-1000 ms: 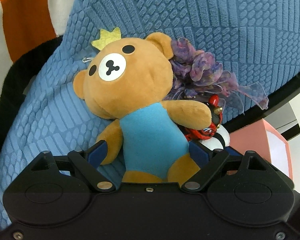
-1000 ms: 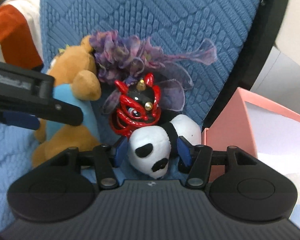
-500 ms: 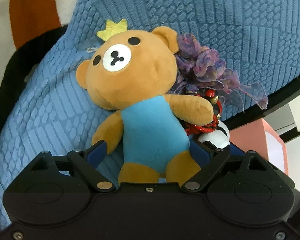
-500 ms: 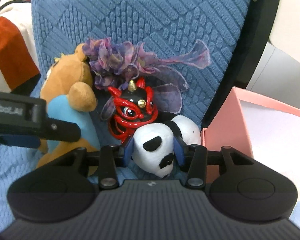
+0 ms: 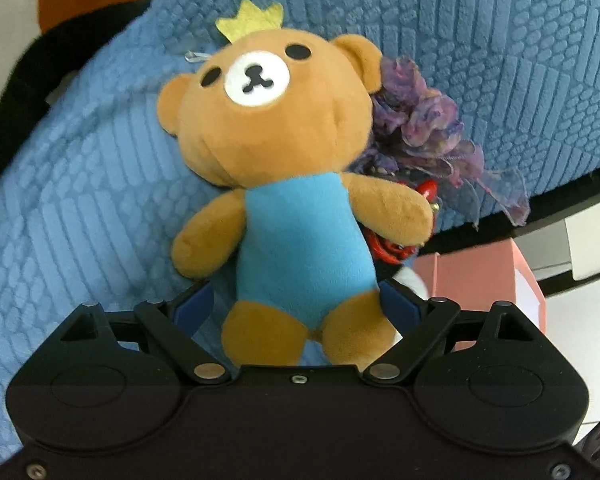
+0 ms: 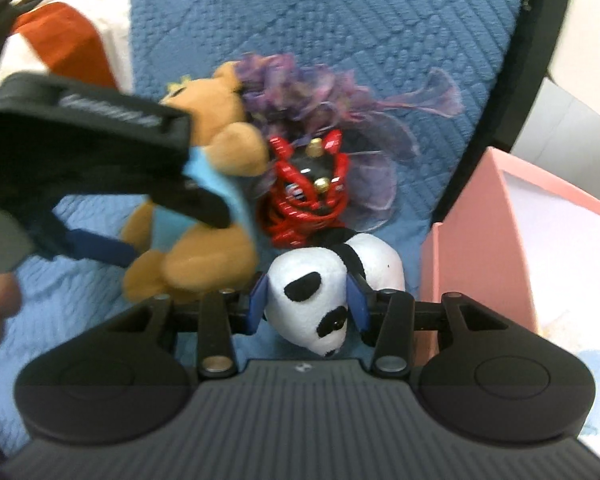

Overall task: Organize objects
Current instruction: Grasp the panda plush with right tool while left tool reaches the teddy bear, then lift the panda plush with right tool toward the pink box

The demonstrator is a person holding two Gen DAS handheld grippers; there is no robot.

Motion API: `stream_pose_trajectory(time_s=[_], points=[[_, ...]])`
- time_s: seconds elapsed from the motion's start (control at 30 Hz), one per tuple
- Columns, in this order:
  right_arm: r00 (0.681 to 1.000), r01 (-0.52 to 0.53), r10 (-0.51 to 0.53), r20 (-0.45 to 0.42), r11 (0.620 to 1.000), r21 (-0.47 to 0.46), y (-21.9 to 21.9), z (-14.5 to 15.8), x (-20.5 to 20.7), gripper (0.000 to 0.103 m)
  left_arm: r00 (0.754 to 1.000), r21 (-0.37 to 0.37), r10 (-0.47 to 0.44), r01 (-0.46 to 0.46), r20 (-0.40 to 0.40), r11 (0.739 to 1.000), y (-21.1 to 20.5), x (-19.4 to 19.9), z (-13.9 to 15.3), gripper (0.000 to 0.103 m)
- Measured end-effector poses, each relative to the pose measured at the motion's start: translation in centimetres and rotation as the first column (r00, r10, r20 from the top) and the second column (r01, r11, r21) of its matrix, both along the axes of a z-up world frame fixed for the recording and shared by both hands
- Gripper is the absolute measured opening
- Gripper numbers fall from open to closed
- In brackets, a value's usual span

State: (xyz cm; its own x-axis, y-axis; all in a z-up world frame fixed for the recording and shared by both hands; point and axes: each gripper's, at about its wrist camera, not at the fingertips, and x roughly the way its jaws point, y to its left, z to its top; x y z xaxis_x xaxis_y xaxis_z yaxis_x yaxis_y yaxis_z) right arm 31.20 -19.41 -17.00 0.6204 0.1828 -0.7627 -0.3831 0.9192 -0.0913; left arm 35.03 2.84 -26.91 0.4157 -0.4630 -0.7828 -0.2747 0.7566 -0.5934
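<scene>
A brown plush bear (image 5: 276, 152) with a blue body and yellow crown lies on the blue quilted cushion (image 5: 80, 184). My left gripper (image 5: 296, 308) is open, its blue pads on either side of the bear's hips and legs; it also shows in the right wrist view (image 6: 100, 184). My right gripper (image 6: 308, 300) is shut on the head of a white and black plush panda (image 6: 324, 288). A red and black lion charm (image 6: 308, 192) and a purple fabric flower (image 6: 312, 92) lie between the two toys.
A pink open box (image 6: 500, 240) stands to the right of the cushion, beside the panda. A black chair rim (image 6: 520, 60) edges the cushion. An orange and white striped cloth (image 6: 72, 40) lies at the far left.
My right gripper has closed on the panda's head and lifted it a little. My left gripper has pulled back and down along the bear, its pads now at the hips.
</scene>
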Motion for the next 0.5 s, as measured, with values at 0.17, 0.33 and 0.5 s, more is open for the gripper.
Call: stream_pose_trajectory(time_s=[0.17, 0.33, 0.5], points=[[1.000, -0.014, 0.014, -0.007, 1.000, -0.002, 0.6, 0.1, -0.2, 0.046, 1.000, -0.013, -0.012, 0.012, 0.004, 1.000, -0.3, 0.3, -0.2, 0.089], [1.000, -0.005, 0.005, -0.017, 1.000, 0.012, 0.1, 0.1, -0.3, 0.046, 1.000, -0.011, -0.010, 0.011, 0.028, 1.000, -0.9, 0.3, -0.1, 0.073], [1.000, -0.001, 0.002, -0.015, 0.999, 0.039, -0.6, 0.6, -0.8, 0.046, 0.998, 0.028, -0.024, 0.023, 0.062, 0.999, -0.6, -0.6, 1.0, 0.065]])
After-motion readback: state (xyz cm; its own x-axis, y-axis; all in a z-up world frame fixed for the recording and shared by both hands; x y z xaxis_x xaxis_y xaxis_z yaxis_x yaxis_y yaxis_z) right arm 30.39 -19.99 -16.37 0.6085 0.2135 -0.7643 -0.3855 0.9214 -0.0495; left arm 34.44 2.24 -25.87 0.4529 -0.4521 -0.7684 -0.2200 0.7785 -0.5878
